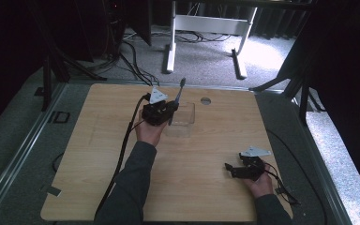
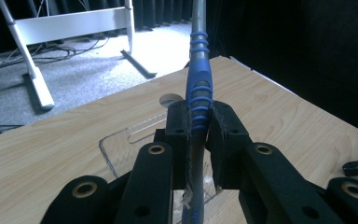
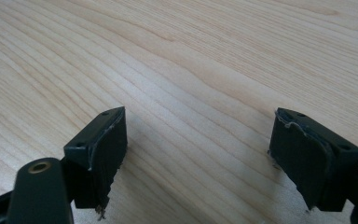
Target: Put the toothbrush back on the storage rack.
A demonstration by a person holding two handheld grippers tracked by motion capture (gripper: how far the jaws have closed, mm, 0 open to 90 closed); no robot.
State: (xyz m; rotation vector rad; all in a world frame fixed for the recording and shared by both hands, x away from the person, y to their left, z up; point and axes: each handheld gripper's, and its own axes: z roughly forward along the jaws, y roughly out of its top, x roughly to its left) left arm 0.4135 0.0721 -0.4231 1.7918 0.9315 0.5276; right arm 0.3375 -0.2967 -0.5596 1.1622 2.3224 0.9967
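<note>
Two worries: our left gripper [image 1: 168, 108] jaws clamp the toothbrush [image 2: 198, 88] above the clear tray [image 1: 186, 114], and tilting could slip it, while our right gripper [image 1: 230, 169] jaws gape wide, empty.

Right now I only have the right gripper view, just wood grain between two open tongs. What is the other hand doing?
Observer: The left tongs are shut on a blue-handled toothbrush, held upright.
Operator: Is anything under it?
Observer: Yes, a clear plastic tray lies on the table right beside and below the left tongs.
Operator: And where are my right tongs relative to that?
Observer: The right tongs sit near the table's front right edge, well apart from the tray, holding nothing.
</note>
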